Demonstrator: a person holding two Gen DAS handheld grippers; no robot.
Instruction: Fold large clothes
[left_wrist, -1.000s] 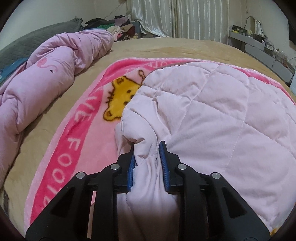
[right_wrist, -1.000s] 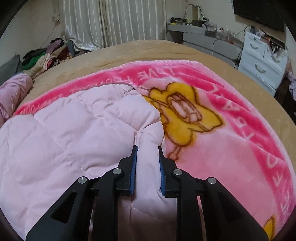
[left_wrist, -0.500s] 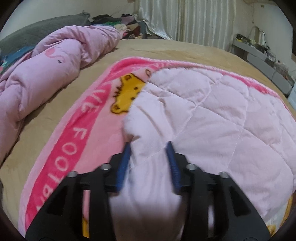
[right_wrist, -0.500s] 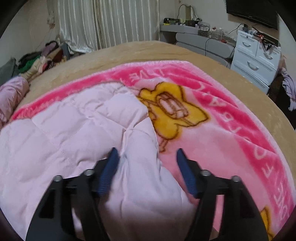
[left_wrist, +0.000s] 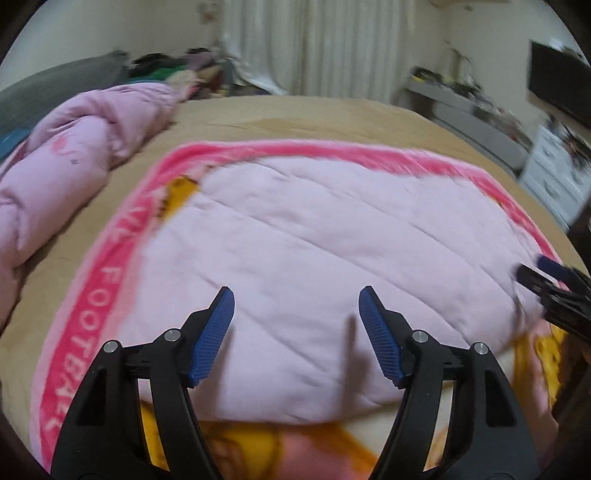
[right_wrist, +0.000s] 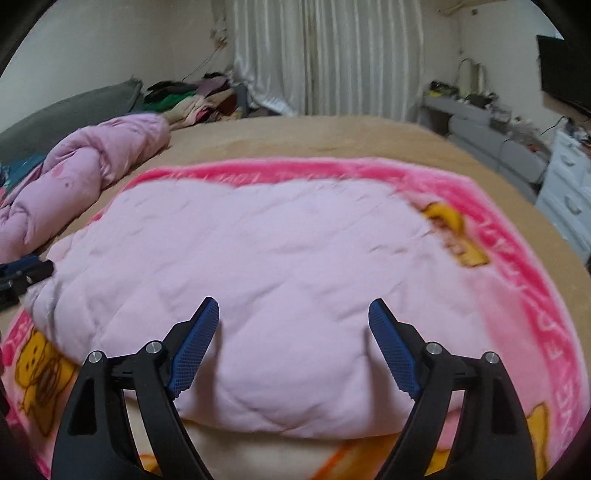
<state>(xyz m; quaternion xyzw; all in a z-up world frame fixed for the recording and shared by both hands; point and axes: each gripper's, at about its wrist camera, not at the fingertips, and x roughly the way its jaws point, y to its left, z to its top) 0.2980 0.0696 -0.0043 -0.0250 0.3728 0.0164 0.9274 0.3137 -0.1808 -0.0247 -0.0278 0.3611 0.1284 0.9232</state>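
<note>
Both grippers released, jaws opening; puffy quilted pink garment (left_wrist: 314, 236) lies folded.

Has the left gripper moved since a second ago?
Yes. The left gripper has backed off toward the near edge of the pink garment, which lies on the blanket; its jaws are opening with nothing between them.

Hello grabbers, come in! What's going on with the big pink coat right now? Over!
Left gripper and right gripper: jaws opening, nothing between them. Pink quilted coat lies folded on the cartoon blanket. Nothing in the way.
</note>
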